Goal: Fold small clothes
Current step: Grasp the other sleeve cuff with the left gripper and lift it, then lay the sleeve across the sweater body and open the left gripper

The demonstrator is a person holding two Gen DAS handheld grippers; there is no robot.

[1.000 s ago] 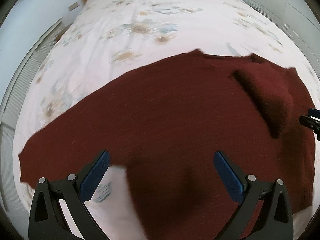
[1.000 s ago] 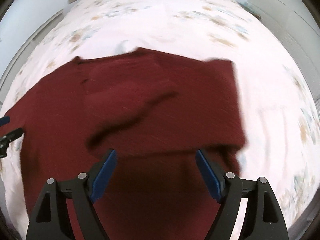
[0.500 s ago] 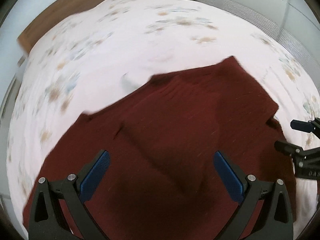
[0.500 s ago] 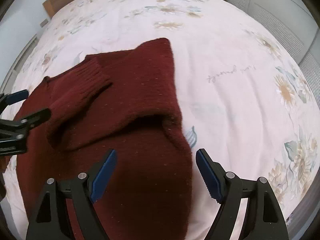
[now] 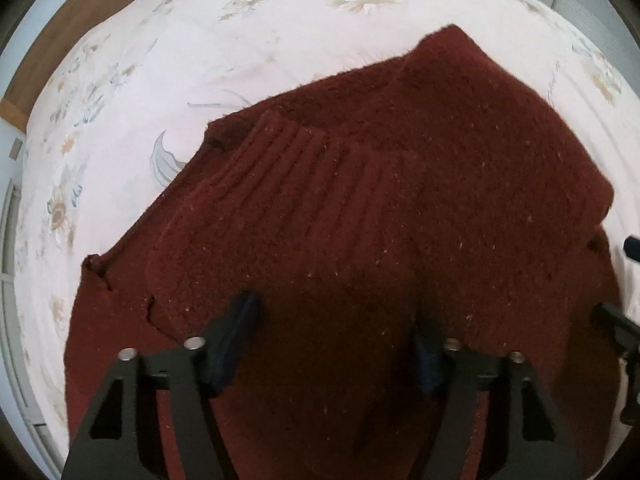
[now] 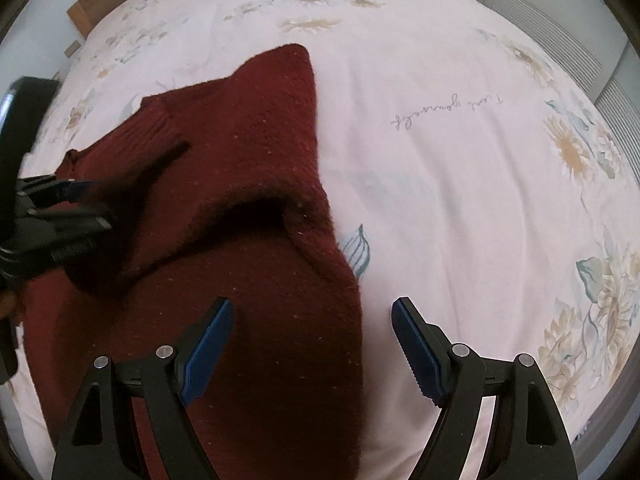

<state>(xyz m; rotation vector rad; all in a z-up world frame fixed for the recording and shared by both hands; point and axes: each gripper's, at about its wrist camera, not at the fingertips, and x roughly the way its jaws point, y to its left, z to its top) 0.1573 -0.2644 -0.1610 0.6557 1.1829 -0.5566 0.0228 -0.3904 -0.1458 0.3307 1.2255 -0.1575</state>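
A dark red knitted sweater (image 5: 460, 152) (image 6: 248, 140) lies on a pale floral bedspread (image 5: 200, 40). One sleeve is folded across its body, the ribbed cuff (image 5: 288, 160) (image 6: 156, 128) on top. My left gripper (image 5: 334, 320) points down, low over the sweater. Its jaws are closing with a hump of the knit between them, and the right pad is half buried in cloth. In the right wrist view it shows at the left edge (image 6: 68, 204). My right gripper (image 6: 312, 312) stands open above the sweater's right edge, one finger over knit, the other over bedspread (image 6: 460, 160).
A wooden headboard (image 5: 60, 40) (image 6: 80, 12) bounds the bed at the far end. White slatted doors (image 6: 560, 40) stand beside the bed on the right. Bare bedspread stretches beyond and to the right of the sweater.
My left gripper swept across and sank low onto the sweater, and its jaws narrowed from wide. My right gripper shifted to the sweater's right edge. The sleeve now lies across the body.
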